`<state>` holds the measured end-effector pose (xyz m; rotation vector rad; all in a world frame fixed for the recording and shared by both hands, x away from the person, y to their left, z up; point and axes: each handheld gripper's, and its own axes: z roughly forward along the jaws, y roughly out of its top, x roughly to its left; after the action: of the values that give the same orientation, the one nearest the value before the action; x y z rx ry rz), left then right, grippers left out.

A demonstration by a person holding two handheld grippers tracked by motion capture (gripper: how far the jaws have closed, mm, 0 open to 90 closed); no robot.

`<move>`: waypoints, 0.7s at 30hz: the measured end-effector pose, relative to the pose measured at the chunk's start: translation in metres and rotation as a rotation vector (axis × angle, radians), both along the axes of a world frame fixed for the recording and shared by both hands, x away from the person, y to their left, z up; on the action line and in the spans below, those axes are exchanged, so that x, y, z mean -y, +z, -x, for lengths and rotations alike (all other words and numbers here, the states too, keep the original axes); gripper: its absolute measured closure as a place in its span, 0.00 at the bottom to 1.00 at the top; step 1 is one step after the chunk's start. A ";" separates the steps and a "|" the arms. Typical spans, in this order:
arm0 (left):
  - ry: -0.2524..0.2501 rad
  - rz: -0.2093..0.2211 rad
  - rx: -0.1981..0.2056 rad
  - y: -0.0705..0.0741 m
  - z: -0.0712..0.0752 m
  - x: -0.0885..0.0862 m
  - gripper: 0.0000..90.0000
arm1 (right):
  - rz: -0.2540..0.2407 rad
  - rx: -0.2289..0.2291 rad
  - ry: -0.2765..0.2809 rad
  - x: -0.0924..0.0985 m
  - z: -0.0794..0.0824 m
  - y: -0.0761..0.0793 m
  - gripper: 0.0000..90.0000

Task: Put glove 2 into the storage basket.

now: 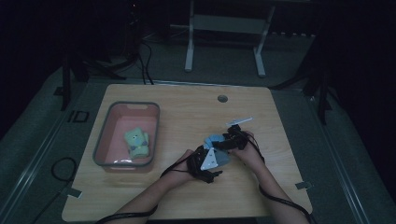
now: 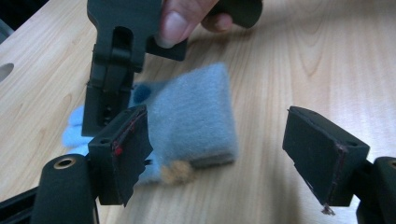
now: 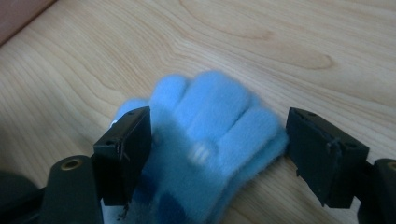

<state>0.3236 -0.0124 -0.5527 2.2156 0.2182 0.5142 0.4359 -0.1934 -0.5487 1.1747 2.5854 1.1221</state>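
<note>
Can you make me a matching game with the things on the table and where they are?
Things:
1. green plush toy
2. blue glove
3. round hole
4. pink bin

Places:
A. near the table's far edge
B. inside the bin
C. on the left side of the table
D. lying on the wood between the two grippers

Pairs: 1-B, 2-D, 3-A, 4-C
</note>
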 end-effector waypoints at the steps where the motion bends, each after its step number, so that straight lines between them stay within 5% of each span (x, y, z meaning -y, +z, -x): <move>1: -0.006 -0.018 0.013 -0.001 -0.001 0.001 0.29 | 0.007 0.006 0.001 0.000 0.001 0.000 0.29; 6: -0.036 -0.097 0.060 -0.007 0.000 0.008 0.37 | 0.057 0.035 0.024 -0.004 0.007 0.001 0.40; 11: -0.023 -0.134 0.078 -0.008 -0.002 0.010 0.61 | 0.039 0.016 0.064 -0.004 0.009 0.002 0.62; 16: -0.004 -0.112 0.014 -0.004 -0.006 0.004 0.79 | -0.010 -0.047 0.070 -0.001 0.008 0.001 0.80; 21: 0.008 -0.118 -0.031 0.002 -0.008 0.001 0.85 | -0.023 -0.085 0.054 -0.002 0.008 0.003 0.86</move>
<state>0.3316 -0.0137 -0.5503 2.3399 0.2175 0.5094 0.4280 -0.1918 -0.5460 1.1892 2.6906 1.1391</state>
